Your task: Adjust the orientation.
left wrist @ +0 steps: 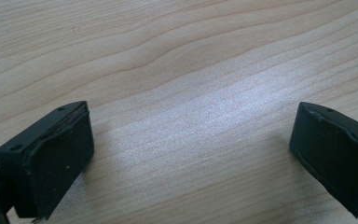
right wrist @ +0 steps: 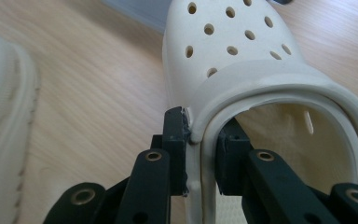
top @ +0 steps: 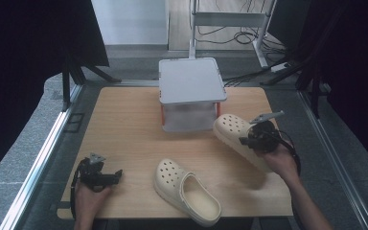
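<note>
In the high view the right gripper [top: 258,139] has its jaws clamped on a cream clog [top: 237,136], which is lifted and tilted above the right side of the desk [top: 124,124], just in front of a lidded translucent storage box [top: 191,96]; the second clog [top: 187,191] lies on the desk near the front edge, toe towards the box; the left gripper [top: 106,178] rests low at the front left, well apart from both shoes. Judging by this, one clog is picked up and on its way, the other is not yet touched, and the box lid is on, so most of the work remains.

In the left gripper view the jaws stand wide apart over bare wood, with nothing between them.

In the right gripper view the jaws pinch the side wall of the held clog [right wrist: 242,70] where the heel strap pivots; the shoe is pale cream foam, its toe dotted with round vent holes, the inside yellowish; the edge of the other clog [right wrist: 4,121] shows at the left.
</note>
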{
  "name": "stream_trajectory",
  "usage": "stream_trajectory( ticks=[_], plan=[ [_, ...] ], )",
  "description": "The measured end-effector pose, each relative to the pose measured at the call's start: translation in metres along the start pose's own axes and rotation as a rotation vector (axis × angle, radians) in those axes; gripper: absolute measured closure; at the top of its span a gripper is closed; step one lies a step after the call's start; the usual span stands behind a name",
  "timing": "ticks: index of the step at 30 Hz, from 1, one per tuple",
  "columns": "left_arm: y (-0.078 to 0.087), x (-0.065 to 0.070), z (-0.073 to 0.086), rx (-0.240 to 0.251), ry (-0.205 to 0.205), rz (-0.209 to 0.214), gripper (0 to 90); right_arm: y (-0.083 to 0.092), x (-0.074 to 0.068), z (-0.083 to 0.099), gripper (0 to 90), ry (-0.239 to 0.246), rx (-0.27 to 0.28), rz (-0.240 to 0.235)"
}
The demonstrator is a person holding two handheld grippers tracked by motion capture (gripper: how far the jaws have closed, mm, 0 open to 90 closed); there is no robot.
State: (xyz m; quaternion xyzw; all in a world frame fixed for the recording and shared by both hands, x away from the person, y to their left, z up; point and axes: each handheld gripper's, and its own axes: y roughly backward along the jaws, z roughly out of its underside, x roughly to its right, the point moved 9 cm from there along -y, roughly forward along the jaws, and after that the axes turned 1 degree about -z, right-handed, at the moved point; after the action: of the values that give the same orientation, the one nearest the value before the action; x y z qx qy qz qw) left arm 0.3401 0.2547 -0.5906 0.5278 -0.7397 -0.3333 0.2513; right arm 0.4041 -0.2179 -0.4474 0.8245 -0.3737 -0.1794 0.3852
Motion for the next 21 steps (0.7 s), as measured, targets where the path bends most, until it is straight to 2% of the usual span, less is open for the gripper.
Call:
stream_trajectory(
  ticks=[5, 13, 21],
  plan=[
    [0.000, 0.000, 0.000, -0.001, -0.001, 0.000, 0.0, -0.002, -0.029, -0.003, 77.0, 0.007, -0.005, -0.035],
    [0.000, 0.000, 0.000, 0.002, 0.002, -0.001, 0.0, -0.021, -0.071, -0.001, 76.9, 0.021, -0.033, -0.091],
    [0.000, 0.000, 0.000, -0.003, -0.001, 0.000, 0.0, -0.038, -0.105, -0.003, 76.9, 0.052, -0.043, -0.115]
  ],
)
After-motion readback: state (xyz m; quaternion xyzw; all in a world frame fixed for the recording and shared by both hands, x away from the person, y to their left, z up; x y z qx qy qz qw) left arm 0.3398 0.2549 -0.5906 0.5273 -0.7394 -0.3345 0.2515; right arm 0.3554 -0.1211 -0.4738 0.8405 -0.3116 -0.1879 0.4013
